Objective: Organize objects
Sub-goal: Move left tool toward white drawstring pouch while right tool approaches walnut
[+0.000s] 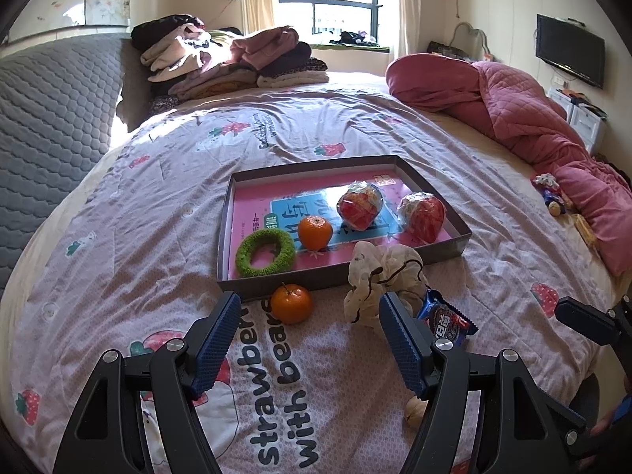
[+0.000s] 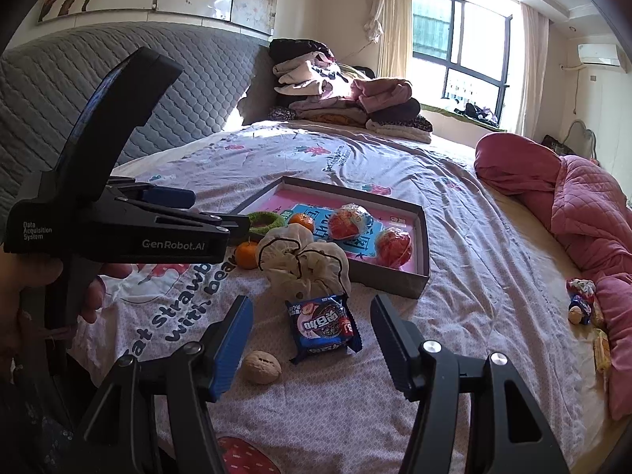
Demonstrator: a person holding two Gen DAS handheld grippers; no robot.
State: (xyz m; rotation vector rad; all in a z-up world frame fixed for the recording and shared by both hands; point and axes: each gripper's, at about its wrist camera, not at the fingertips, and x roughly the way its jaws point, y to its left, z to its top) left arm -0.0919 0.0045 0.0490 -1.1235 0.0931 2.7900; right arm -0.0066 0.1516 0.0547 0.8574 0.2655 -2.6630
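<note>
Both tilted down over the bed point(image 1: 118, 181). Left gripper point(image 1: 308, 339) wide open, holding nothing, aimed at 1 loose mandarin point(image 1: 291, 303) just in front of the tray point(image 1: 316, 282). Right gripper point(image 2: 312, 339) also wide open and empty, fingers point(image 2: 233, 339) apart either side of 1 blue snack packet point(image 2: 324, 326), not touching it. 1 walnut point(image 2: 261, 367) just beside the packet, 1 crumpled cream drawstring bag point(image 2: 302, 260) between packet and tray. Inside the tray: 1 green fuzzy ring point(image 1: 265, 252), 1 more mandarin point(image 1: 315, 232), 2 wrapped apples point(image 1: 360, 205).
</note>
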